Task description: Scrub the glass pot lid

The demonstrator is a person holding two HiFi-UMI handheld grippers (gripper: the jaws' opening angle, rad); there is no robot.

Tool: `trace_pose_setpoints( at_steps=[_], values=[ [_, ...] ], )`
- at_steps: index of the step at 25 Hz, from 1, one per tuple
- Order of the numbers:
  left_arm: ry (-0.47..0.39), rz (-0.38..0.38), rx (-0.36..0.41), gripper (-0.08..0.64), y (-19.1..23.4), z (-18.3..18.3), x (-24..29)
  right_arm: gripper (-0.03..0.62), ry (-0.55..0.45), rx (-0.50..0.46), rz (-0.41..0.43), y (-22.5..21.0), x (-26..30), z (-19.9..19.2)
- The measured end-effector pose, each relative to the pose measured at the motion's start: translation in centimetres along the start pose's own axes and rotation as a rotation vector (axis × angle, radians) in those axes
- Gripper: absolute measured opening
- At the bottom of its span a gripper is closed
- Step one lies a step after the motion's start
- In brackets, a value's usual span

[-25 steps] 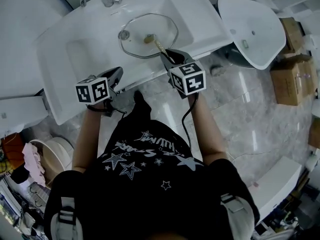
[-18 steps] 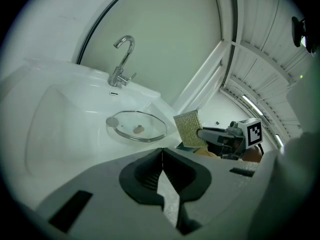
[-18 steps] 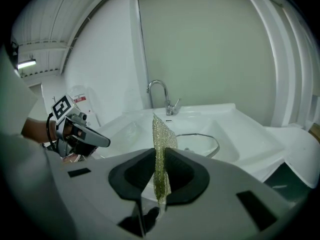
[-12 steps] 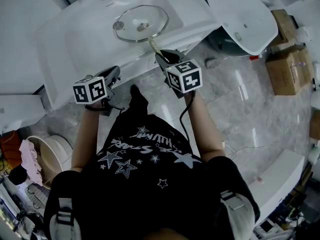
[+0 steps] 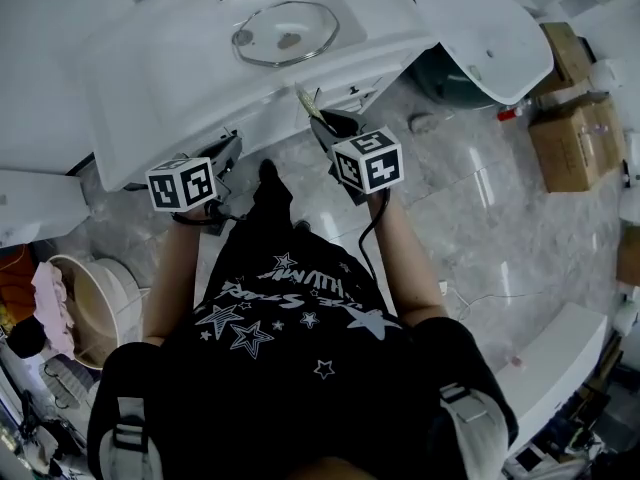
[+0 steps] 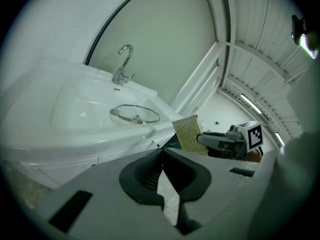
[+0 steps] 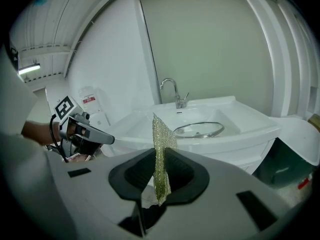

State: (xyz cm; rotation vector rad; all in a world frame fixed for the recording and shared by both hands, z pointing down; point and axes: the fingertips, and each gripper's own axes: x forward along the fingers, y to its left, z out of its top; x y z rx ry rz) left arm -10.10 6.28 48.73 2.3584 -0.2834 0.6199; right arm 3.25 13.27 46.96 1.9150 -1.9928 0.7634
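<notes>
The glass pot lid [image 5: 285, 33] lies in the white sink basin [image 5: 180, 68], with nothing touching it. It also shows as the lid [image 6: 135, 114] in the left gripper view and the lid [image 7: 198, 129] in the right gripper view. My right gripper [image 5: 318, 120] hangs in front of the sink's edge, shut on a yellow-green scrub pad [image 7: 160, 149] that stands upright between its jaws. My left gripper [image 5: 230, 153] is level with it to the left, below the sink front. Its jaws are together with nothing between them, as the left gripper [image 6: 162, 156] shows in its own view.
A chrome faucet [image 7: 175, 94] stands behind the basin. A second white basin [image 5: 485, 38] leans at the right, with cardboard boxes [image 5: 575, 133] beyond it. A round tub [image 5: 95, 303] sits at the lower left. The floor [image 5: 470, 218] is grey marble.
Both grippers have drawn back from the basin toward the person. The scrub pad has come off the lid with the right gripper. The lid has stayed in the sink.
</notes>
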Motion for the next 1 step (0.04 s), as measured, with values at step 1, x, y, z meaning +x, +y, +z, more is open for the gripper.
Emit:
trace_pose_setpoints(
  at_steps=[1],
  values=[
    [0.000,0.001,-0.001,0.009,-0.17,-0.40,-0.34,0.061,0.000,-0.001,0.002,0.36,-0.29,-0.20]
  ],
)
